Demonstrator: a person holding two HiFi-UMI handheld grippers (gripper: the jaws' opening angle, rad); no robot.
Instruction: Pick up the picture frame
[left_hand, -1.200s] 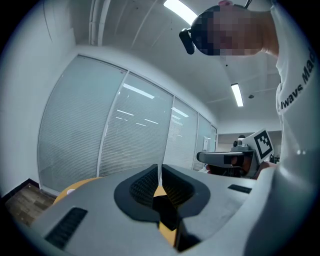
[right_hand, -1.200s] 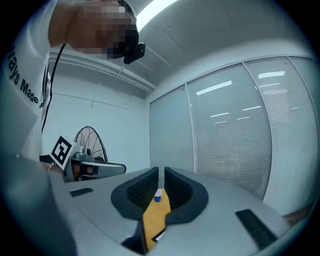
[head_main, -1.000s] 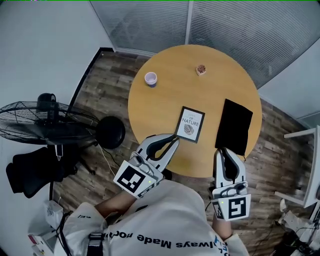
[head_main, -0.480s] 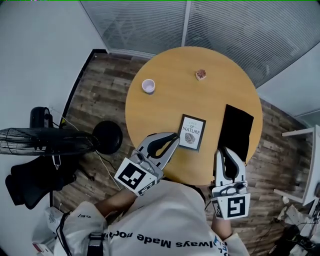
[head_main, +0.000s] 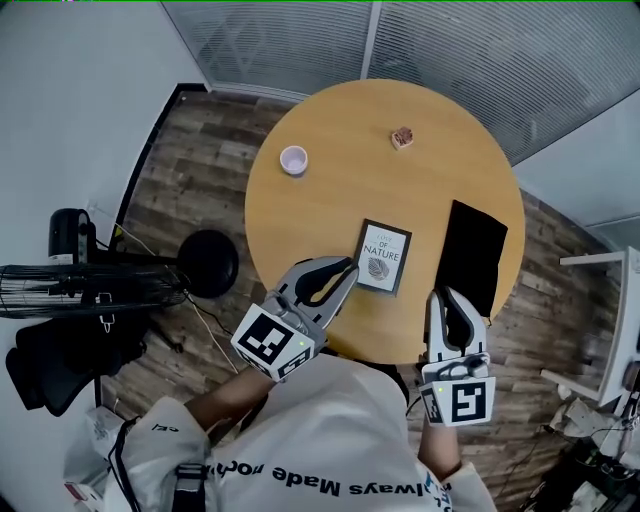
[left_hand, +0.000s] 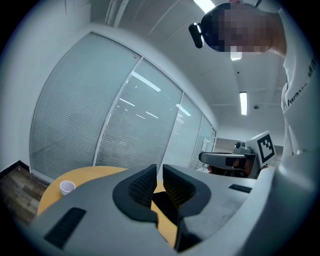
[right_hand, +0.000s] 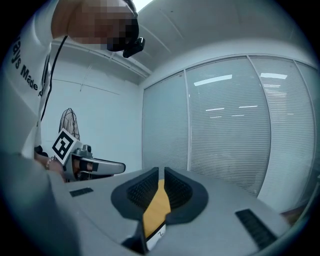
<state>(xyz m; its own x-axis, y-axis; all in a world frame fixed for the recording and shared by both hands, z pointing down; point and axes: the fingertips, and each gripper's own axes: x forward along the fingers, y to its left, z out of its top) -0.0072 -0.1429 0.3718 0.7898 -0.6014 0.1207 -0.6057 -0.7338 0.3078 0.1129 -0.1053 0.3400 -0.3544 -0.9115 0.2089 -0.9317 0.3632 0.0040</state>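
Note:
The picture frame (head_main: 380, 257), black-edged with a white print, lies flat on the round wooden table (head_main: 340, 200) near its front edge. My left gripper (head_main: 347, 267) sits just left of the frame's near corner, a little apart from it, jaws shut and empty. In the left gripper view the left gripper (left_hand: 157, 175) shows its ribbed pads nearly together. My right gripper (head_main: 446, 297) hovers at the table's front edge below a black flat item (head_main: 473, 255), shut on nothing. The right gripper view shows the right gripper (right_hand: 161, 176) with only tabletop in the slit.
A small white cup (head_main: 294, 160) and a small brown object (head_main: 402, 138) stand at the table's far side. A floor fan (head_main: 90, 290) and black chair base (head_main: 205, 263) stand left of the table. Glass walls with blinds (head_main: 450, 50) lie behind it.
The head view has shifted a little, so the fan slid toward the left edge. Both grippers hold nearly the same spots by the table's front edge. The frame has not moved.

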